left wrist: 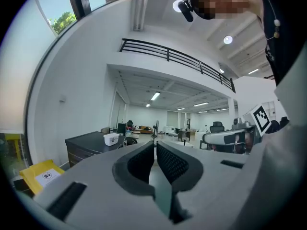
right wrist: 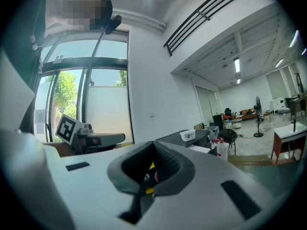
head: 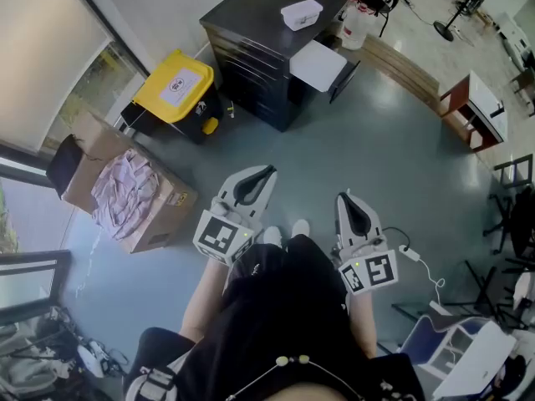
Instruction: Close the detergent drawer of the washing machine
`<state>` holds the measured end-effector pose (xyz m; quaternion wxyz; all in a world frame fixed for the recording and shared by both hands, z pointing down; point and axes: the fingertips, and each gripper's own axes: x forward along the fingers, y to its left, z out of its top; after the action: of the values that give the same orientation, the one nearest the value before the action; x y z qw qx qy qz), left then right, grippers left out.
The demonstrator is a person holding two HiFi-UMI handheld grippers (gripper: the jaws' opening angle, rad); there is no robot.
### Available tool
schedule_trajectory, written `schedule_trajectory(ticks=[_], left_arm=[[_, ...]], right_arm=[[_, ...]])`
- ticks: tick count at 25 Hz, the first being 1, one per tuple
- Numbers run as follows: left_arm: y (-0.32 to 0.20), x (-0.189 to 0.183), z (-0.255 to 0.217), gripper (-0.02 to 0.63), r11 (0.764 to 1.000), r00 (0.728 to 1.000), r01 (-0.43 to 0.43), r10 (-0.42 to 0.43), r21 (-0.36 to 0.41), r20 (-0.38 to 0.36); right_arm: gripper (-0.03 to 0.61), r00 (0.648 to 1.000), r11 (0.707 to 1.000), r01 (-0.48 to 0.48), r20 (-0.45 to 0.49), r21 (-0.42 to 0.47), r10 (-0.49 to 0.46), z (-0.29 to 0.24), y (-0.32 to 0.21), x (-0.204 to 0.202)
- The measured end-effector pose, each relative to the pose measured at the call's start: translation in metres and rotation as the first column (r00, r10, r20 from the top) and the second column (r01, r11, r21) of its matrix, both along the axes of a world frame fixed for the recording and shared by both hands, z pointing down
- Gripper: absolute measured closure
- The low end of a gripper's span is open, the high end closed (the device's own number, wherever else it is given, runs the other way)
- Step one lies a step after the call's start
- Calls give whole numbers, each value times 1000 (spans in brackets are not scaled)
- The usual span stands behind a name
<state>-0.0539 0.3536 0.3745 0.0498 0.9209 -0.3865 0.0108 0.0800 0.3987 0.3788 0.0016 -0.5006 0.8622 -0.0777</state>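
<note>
A black boxy unit stands on the floor well ahead of me, and a white flat piece sticks out at its right side. A small white tub rests on top of it. Whether that white piece is the detergent drawer I cannot tell. My left gripper and right gripper are held level side by side in front of my body, far from the unit. Both are shut with nothing between their jaws. The left gripper view shows the unit in the distance, and the right gripper view shows it too.
A yellow-lidded black bin sits left of the unit. A cardboard box holding cloth stands at my left. A low wooden platform, a small red-and-white table and a fan lie beyond on the right. A cable with a plug strip lies near my right.
</note>
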Motion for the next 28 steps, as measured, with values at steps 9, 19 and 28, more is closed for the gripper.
schedule_trajectory(ticks=[9, 19, 28], left_arm=[[3, -10, 0, 606, 999, 999, -34, 34, 8, -17], [-12, -7, 2, 546, 997, 997, -76, 76, 7, -12], [-43, -14, 16, 546, 998, 999, -45, 45, -32, -5]], right_arm=[[575, 999, 999, 34, 23, 7, -34, 5, -1, -14], [575, 999, 999, 45, 16, -9, -45, 6, -23, -23], [572, 997, 997, 72, 20, -25, -72, 13, -59, -28]])
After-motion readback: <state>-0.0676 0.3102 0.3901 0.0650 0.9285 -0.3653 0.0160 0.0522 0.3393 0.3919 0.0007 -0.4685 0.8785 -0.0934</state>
